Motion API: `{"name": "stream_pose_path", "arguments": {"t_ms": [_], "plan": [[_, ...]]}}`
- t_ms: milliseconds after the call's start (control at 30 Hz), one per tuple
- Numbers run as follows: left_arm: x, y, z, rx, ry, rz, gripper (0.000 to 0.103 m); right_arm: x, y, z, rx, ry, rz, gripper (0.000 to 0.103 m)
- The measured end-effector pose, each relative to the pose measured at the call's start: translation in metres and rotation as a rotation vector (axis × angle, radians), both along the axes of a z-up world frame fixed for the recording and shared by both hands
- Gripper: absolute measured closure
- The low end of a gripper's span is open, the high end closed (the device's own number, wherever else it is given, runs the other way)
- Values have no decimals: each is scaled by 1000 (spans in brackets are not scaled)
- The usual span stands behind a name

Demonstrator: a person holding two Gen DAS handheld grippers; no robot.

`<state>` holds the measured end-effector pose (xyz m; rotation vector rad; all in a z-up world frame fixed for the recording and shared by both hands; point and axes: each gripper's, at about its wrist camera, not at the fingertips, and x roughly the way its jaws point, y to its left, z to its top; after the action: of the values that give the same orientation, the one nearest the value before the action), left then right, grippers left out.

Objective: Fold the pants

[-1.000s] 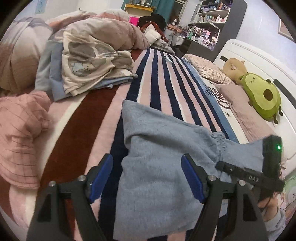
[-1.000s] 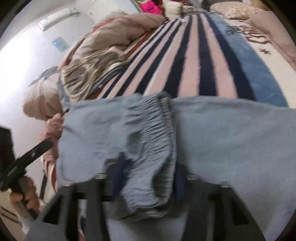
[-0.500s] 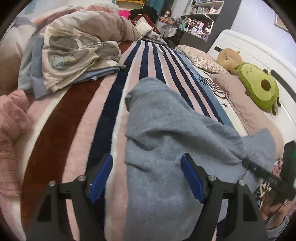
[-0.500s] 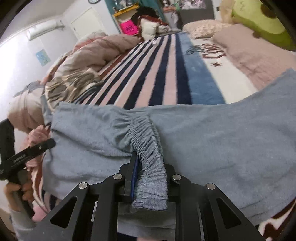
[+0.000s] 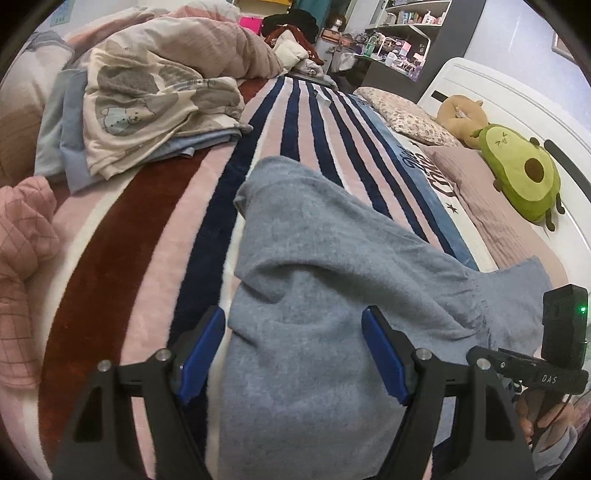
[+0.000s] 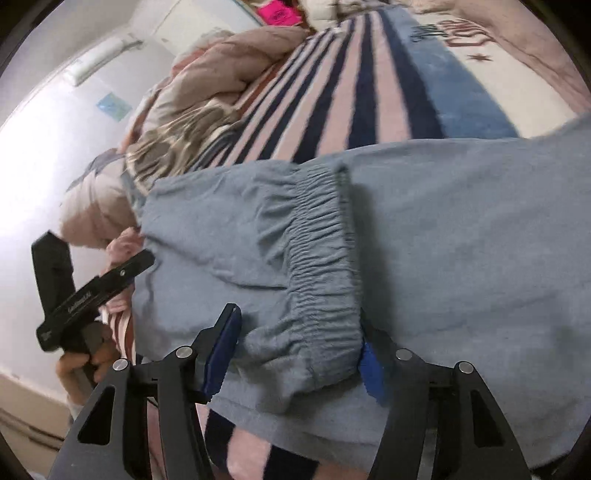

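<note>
The letters "DAS" are printed in white on the black bar of the right gripper (image 5: 532, 373), seen at the lower right of the left wrist view. Script lettering is woven into the blue and white band of the striped blanket (image 5: 325, 122), but it cannot be read in full.

The grey pants (image 5: 314, 295) are laid lengthwise on the blanket, folded over, with the gathered elastic waistband (image 6: 325, 251) at the near end. The left gripper (image 5: 293, 354) is held spread wide, its blue pads on either side of the fabric with nothing pinched. The right gripper (image 6: 295, 350) is likewise spread, and the waistband end lies between its pads.

A heap of bedding (image 5: 155, 96) is piled along the left side of the bed. An avocado plush (image 5: 524, 173) and a pillow (image 5: 410, 118) are set against the white headboard (image 5: 517, 99). Shelving (image 5: 410, 26) is seen beyond the foot. Bare striped blanket lies beyond the pants.
</note>
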<state>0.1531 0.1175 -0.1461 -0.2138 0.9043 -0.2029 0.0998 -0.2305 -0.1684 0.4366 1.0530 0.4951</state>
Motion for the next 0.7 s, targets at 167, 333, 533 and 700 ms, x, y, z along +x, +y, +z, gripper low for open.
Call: {"name": "stream_pose_path", "arguments": {"t_ms": [167, 333, 533, 700], "plan": [[4, 5, -10, -15, 26, 8, 30, 7, 16, 5, 56, -5, 72, 65], [4, 7, -11, -23, 25, 9, 30, 20, 28, 2, 32, -8, 41, 82], [2, 9, -4, -28, 7, -6, 30, 11, 20, 36, 49, -124, -32, 92], [0, -1, 1, -18, -10, -34, 30, -3, -3, 73, -22, -214, -95, 92]]}}
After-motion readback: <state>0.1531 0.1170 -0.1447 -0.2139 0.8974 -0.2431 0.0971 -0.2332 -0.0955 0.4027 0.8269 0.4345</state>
